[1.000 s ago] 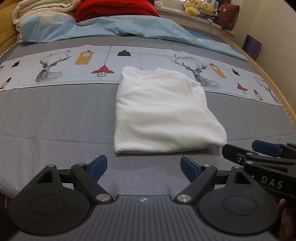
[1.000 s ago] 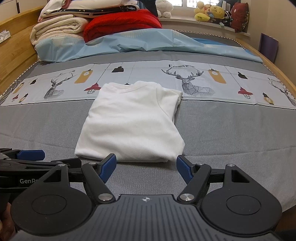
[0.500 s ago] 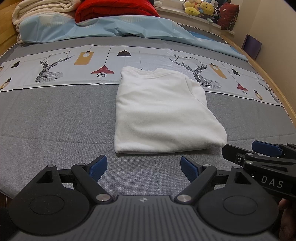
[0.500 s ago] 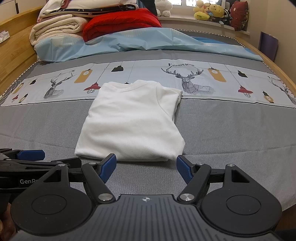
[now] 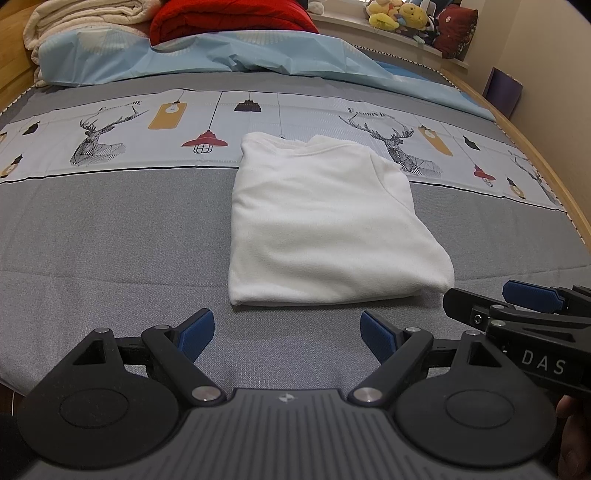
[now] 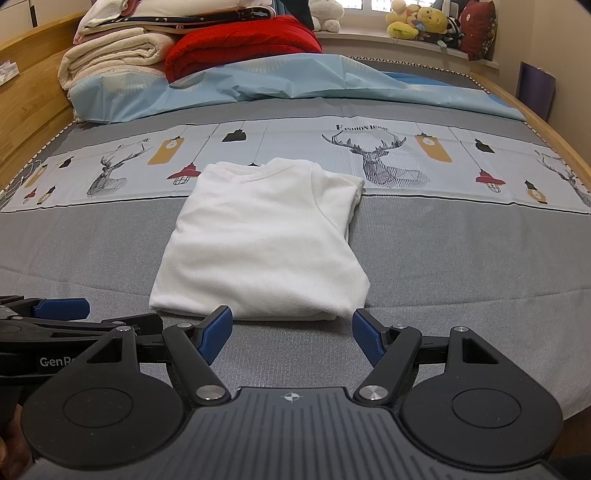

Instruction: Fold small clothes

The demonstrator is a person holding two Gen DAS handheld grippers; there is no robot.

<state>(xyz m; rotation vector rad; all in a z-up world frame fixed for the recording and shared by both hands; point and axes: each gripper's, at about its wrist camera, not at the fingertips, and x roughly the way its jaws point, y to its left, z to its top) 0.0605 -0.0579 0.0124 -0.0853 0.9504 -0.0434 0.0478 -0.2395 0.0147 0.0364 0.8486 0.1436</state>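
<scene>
A white shirt point(image 5: 325, 221) lies folded into a neat rectangle on the grey bedcover; it also shows in the right wrist view point(image 6: 266, 243). My left gripper point(image 5: 286, 336) is open and empty, just short of the shirt's near edge. My right gripper point(image 6: 291, 334) is open and empty, its blue pads close to the shirt's near edge. The right gripper shows at the right of the left wrist view point(image 5: 532, 299), and the left gripper at the left of the right wrist view point(image 6: 62, 308).
The bedcover has a printed band of deer and lamps point(image 5: 110, 136) behind the shirt. A light blue sheet point(image 6: 288, 85), a red quilt point(image 6: 236, 48) and folded cream blankets point(image 6: 114, 55) lie at the head. Plush toys point(image 6: 417, 22) sit on the sill. A wooden bed frame point(image 6: 26, 107) runs along the sides.
</scene>
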